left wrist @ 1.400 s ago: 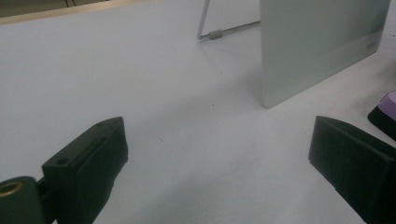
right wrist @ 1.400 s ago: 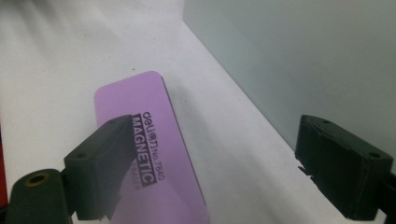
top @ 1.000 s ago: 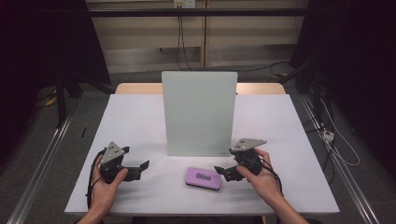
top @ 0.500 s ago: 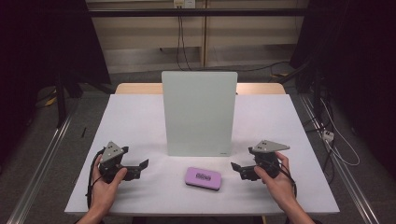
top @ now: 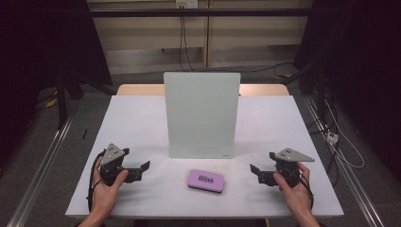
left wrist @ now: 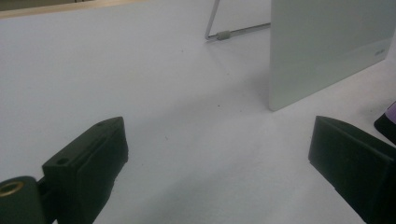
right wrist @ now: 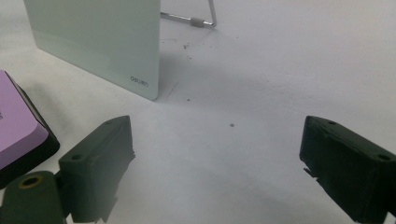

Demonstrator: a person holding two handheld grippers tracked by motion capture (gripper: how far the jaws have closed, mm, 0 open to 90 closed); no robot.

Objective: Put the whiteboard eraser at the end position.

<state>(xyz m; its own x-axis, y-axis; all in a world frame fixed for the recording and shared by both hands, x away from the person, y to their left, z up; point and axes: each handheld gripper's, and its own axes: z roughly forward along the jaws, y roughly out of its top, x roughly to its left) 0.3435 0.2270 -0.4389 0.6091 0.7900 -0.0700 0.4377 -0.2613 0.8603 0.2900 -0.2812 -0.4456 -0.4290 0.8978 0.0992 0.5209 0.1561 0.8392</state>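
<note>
the purple eraser is seen whole from the high view, lying flat between the left gripper and right gripper, just before the upright board. a wire stand behind the board is revealed in the right gripper view. both grippers' jaws are spread, nothing held. bare white table is left beside the board
</note>
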